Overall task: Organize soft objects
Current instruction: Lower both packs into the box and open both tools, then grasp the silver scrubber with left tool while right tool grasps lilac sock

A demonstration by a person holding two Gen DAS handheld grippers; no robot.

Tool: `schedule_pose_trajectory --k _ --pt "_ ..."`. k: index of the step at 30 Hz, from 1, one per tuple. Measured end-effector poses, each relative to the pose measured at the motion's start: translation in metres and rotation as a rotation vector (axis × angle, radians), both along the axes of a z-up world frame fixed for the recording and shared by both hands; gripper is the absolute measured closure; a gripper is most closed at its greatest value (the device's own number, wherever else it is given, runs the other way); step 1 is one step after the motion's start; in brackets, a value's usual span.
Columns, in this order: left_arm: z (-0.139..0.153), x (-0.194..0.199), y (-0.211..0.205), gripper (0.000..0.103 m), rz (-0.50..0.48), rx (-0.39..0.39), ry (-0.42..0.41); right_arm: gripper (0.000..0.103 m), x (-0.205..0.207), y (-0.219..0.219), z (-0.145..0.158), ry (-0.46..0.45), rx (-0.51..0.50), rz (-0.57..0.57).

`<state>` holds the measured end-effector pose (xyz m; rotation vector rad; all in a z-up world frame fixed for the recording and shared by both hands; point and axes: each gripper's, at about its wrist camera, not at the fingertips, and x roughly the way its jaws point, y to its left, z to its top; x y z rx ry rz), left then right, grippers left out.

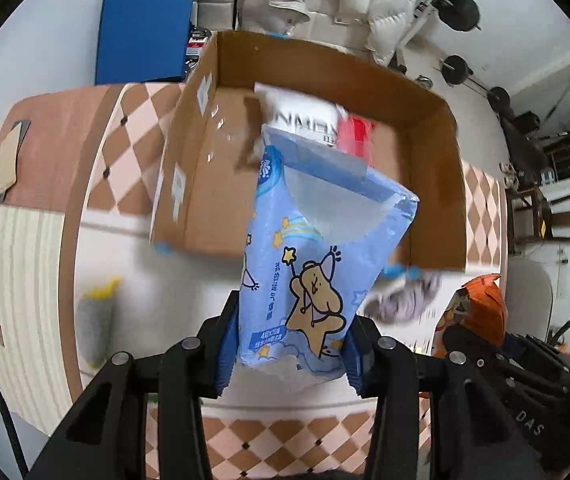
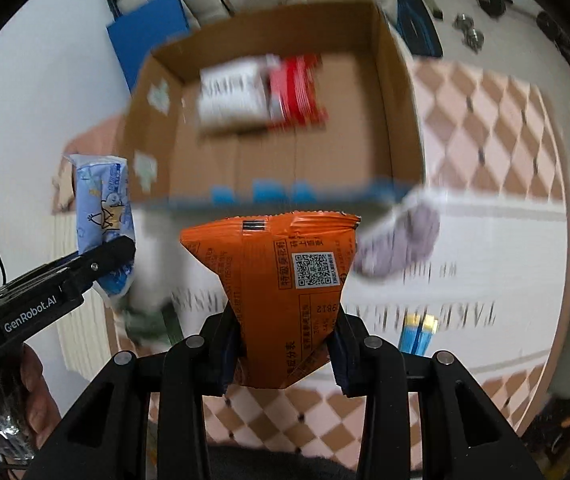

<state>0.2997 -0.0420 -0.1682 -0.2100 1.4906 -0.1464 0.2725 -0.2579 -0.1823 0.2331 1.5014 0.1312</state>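
Clamping the lower end of a blue tissue pack (image 1: pixel 309 276) between its fingers, our left gripper (image 1: pixel 289 364) holds the pack upright, and the pack's top edge overlaps the near rim of the cardboard box (image 1: pixel 205 184) ahead. Our right gripper (image 2: pixel 285 356) is pinched on an orange snack bag (image 2: pixel 281 292), whose crimped top edge sits just short of the box's blue-taped front rim (image 2: pixel 297 194).

Beyond both grippers, the box stands open with upright walls. At its far end lie a white package (image 2: pixel 231 96) and a red package (image 2: pixel 297 90), touching each other; the near half of the box floor is bare cardboard. We see a grey cloth (image 2: pixel 401 244) lying ahead and right of the right gripper, close to the box's front right corner. Right of that gripper's fingers, blue-and-yellow sticks (image 2: pixel 419 334) rest on the white mat (image 2: pixel 485 240). To the left gripper's left, a grey and yellow item (image 1: pixel 97 320) lies on the table, blurred beyond naming.
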Motion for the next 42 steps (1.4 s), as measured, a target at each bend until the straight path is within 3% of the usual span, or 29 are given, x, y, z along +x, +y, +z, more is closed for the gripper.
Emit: schedule_pose_trajectory --k 3,7,12,19,21,22,23,24,25,26,30,32,37,40,42 --pt "-0.022 0.048 -0.006 0.062 0.018 -0.016 0.085 0.063 0.049 0.007 0.003 -0.014 0.014 0.002" --pt "-0.067 0.091 -0.001 0.061 0.039 -0.028 0.213 0.063 0.101 0.02 -0.024 0.033 0.036 0.012" --pt "-0.11 0.106 0.001 0.061 0.053 -0.031 0.331 0.063 0.132 0.038 -0.066 0.109 0.025 0.041" --pt "-0.118 0.101 -0.004 0.057 0.044 -0.019 0.334 0.062 0.145 0.057 -0.105 0.176 0.022 0.074" --pt "-0.118 0.1 -0.004 0.051 0.038 -0.018 0.34 0.062 0.147 0.062 -0.112 0.197 0.024 0.094" --pt "-0.119 0.099 -0.004 0.048 0.029 -0.013 0.339 0.06 0.147 0.063 -0.113 0.207 0.024 0.102" --pt "-0.116 0.1 -0.005 0.038 0.016 -0.005 0.327 0.056 0.148 0.065 -0.115 0.218 0.017 0.112" --pt "-0.112 0.1 -0.006 0.025 0.002 0.014 0.307 0.037 0.148 0.068 -0.115 0.219 0.007 0.128" --pt "-0.107 0.101 -0.007 0.019 -0.013 0.033 0.284 0.016 0.148 0.069 -0.114 0.211 -0.004 0.139" --pt "-0.103 0.101 -0.009 0.013 -0.023 0.046 0.266 0.008 0.149 0.071 -0.112 0.201 -0.021 0.149" --pt "-0.08 0.099 -0.011 0.002 -0.043 0.073 0.19 0.008 0.148 0.074 -0.098 0.166 -0.067 0.164" --pt "-0.064 0.095 -0.009 0.002 -0.038 0.073 0.15 0.0 0.147 0.074 -0.091 0.15 -0.075 0.159" --pt "-0.026 0.084 0.011 0.001 -0.008 0.045 0.058 0.0 0.134 0.064 -0.06 0.064 -0.099 0.141" --pt "-0.011 0.062 0.03 0.001 0.009 0.116 -0.012 0.0 0.114 0.051 -0.038 0.019 -0.096 0.122" --pt "-0.007 0.038 0.051 0.001 0.032 0.202 -0.038 0.0 0.09 0.034 -0.028 0.006 -0.078 0.083"
